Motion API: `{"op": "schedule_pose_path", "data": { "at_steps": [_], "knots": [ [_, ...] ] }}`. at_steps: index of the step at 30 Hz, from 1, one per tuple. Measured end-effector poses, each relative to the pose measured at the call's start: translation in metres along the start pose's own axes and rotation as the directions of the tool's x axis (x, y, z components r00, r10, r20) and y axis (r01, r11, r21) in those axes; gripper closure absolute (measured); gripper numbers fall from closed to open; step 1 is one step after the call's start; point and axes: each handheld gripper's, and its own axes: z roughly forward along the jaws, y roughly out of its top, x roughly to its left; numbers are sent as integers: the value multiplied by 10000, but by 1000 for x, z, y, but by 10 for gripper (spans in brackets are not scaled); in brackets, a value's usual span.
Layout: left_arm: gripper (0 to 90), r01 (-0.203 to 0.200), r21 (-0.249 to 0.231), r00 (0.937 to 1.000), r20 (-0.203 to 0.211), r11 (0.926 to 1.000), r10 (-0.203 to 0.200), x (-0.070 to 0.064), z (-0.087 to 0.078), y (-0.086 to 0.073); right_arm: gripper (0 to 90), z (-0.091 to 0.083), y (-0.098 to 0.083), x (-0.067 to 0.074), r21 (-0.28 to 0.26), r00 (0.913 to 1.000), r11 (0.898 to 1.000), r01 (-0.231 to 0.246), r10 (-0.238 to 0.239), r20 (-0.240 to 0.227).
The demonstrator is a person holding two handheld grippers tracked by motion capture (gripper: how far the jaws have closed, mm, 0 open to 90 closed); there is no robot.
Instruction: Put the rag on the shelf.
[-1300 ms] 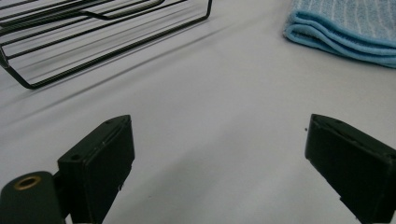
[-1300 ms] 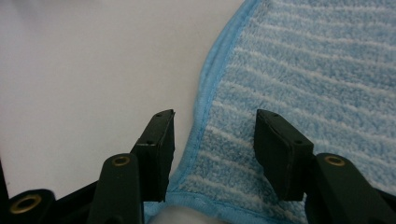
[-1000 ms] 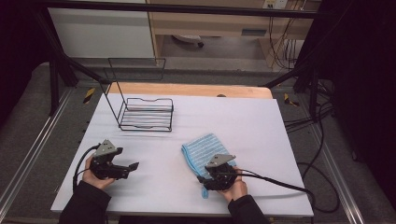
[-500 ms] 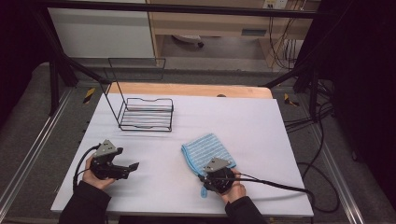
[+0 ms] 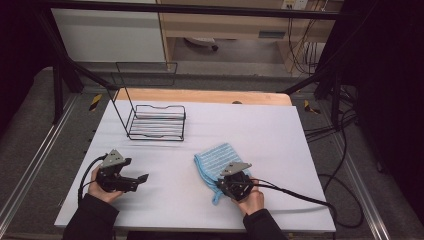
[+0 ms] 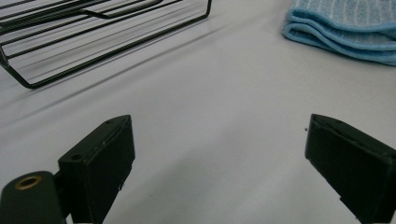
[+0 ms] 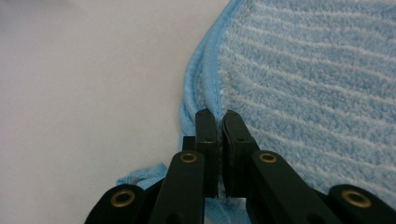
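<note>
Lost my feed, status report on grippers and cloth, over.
Right gripper just closed, pinching blue cloth edge. Left gripper open, idle. Wire rack well clear.

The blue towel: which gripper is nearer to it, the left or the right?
Right. The right gripper is clamped on the blue towel's edge; the left gripper rests apart on the table, open.

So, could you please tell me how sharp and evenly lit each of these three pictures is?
High view: the white table is brightly and evenly lit, the surroundings fall off into near black, and the image is a little soft. Left gripper view: the jaws close to the camera are blurred, the wire rack throws soft shadows. Right gripper view: the blue towel has crisp pile, with no glare.
</note>
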Motion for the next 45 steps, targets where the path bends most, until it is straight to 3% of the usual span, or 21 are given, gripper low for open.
{"op": "schedule_pose_path", "data": {
  "at_steps": [3,5,9,11,15,17,22,27,33,39,45],
  "knots": [
    [84,-9,7,10000,-8,10000,9,0,0,0,872,-3,1,-1,-93,10000,10000,2,-2,-9],
    [84,-23,14,10000,-13,10000,23,-1,0,0,847,-3,0,-1,162,9997,9996,218,-217,-64],
    [84,-31,19,10000,-17,10000,31,-1,0,0,623,-1,-6,4,110,9978,9978,659,-658,-103],
    [84,-25,9,10000,-15,10000,25,-1,0,0,571,0,-8,6,105,9971,9971,754,-753,-135],
    [84,-48,-5,10000,-10,10000,48,-2,-1,0,485,0,-14,11,205,9902,9911,1312,-1320,457],
    [83,-28,7,10000,-14,10000,28,-2,-1,0,490,1,-18,14,231,9829,9859,1657,-1670,782],
    [84,-56,4,10000,-18,10000,56,-2,-1,0,705,1,-18,14,214,9844,9884,1503,-1516,893],
    [84,-29,13,10000,-14,10000,29,-1,-1,0,824,1,-14,11,243,9876,9913,1291,-1307,867],
    [84,-43,20,10000,-15,10000,43,-1,-1,0,855,-6,-5,6,-93,9983,9989,464,-460,365],
    [84,-35,23,10000,-23,10000,35,-1,0,0,855,-15,4,12,-560,9998,9982,210,-210,2],
    [84,-20,52,10000,-32,10000,20,-1,0,0,855,-3,13,25,-611,9989,9980,-149,122,-447]
  ]
}}
